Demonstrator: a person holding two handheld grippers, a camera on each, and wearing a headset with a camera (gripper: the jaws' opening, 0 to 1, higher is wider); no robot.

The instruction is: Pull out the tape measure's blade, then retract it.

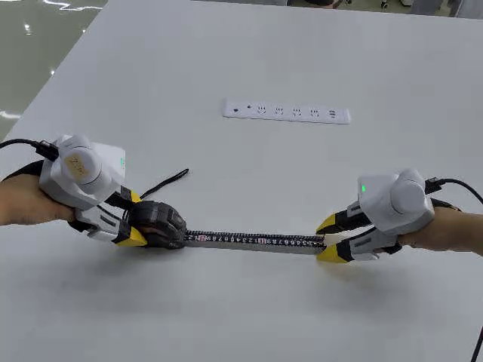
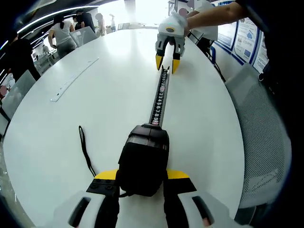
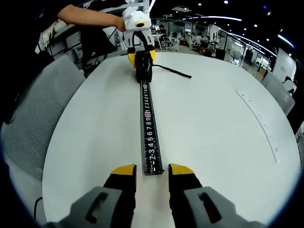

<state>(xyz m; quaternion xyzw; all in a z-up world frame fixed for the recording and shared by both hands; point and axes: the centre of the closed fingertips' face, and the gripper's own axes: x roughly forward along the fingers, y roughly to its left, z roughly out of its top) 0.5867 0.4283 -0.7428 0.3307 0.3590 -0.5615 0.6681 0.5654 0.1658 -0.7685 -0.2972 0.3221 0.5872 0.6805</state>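
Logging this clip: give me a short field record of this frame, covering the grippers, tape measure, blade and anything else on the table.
tape measure case: black, on table
blade: pulled out, lying flat between the grippers
left gripper: shut on case
right gripper: open, jaws flanking blade end, narrow gaps each side
strap: loose beside case
power strip: farther back, apart

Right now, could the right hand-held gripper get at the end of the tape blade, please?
Probably yes: the blade end lies flat on the table, right between the jaws of the right hand-held gripper, and nothing covers it.
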